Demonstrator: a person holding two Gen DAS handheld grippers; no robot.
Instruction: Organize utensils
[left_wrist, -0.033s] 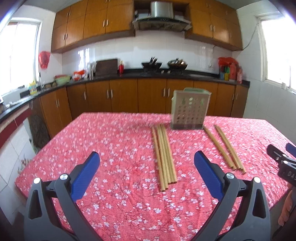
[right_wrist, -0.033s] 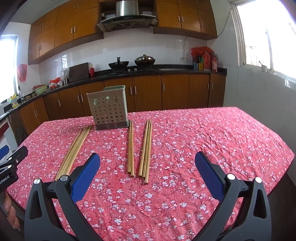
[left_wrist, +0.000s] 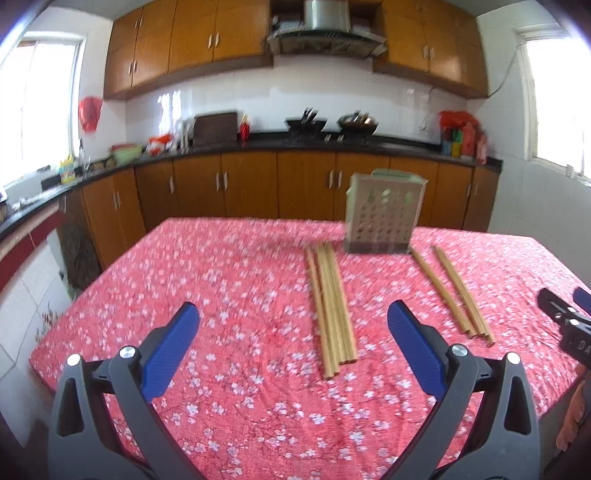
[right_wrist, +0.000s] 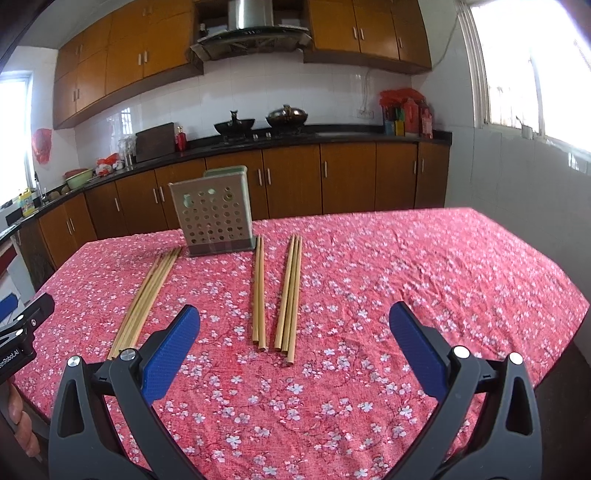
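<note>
Over floral tablecloth (left_wrist: 229, 280), left gripper (left_wrist: 293, 332) and right gripper (right_wrist: 294, 334) fingers spread wide, holding nothing.

The left gripper (left_wrist: 291, 339) has its fingers spread wide, with nothing between the blue pads (left_wrist: 173, 347); the black finger arms rise from about 7 and 5 o'clock of its own view. The right gripper (right_wrist: 293, 341) is likewise spread wide and holds nothing. In the left wrist view the right gripper's black body shows at 3 o'clock, with part of the right hand (left_wrist: 572, 417) below it at 4 o'clock. In the right wrist view the left hand (right_wrist: 16, 424) grips its handle at 8 o'clock.
</note>
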